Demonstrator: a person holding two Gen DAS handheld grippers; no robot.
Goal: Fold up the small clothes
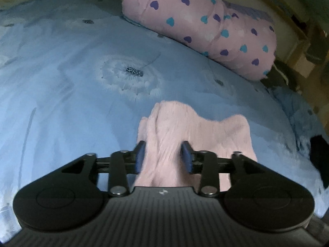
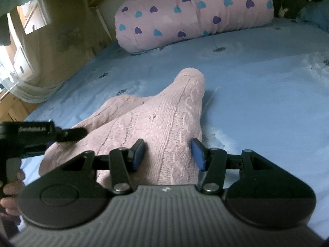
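A small pink knitted garment (image 1: 185, 127) lies bunched on the blue bedsheet (image 1: 72, 82). My left gripper (image 1: 163, 156) is open, its blue pads on either side of a raised fold of the knit. In the right wrist view the same pink garment (image 2: 156, 115) stretches away with one cable-knit leg or sleeve pointing toward the pillow. My right gripper (image 2: 168, 154) is open, jaws straddling the fabric. The left gripper's black body (image 2: 37, 135) shows at the left edge, over the garment's other side.
A pink pillow with purple and teal hearts (image 1: 205, 26) lies at the far side of the bed, also in the right wrist view (image 2: 191, 14). Wooden furniture (image 2: 26, 20) and a curtain stand beyond the bed's left edge. Dark items (image 1: 277, 78) sit by the pillow.
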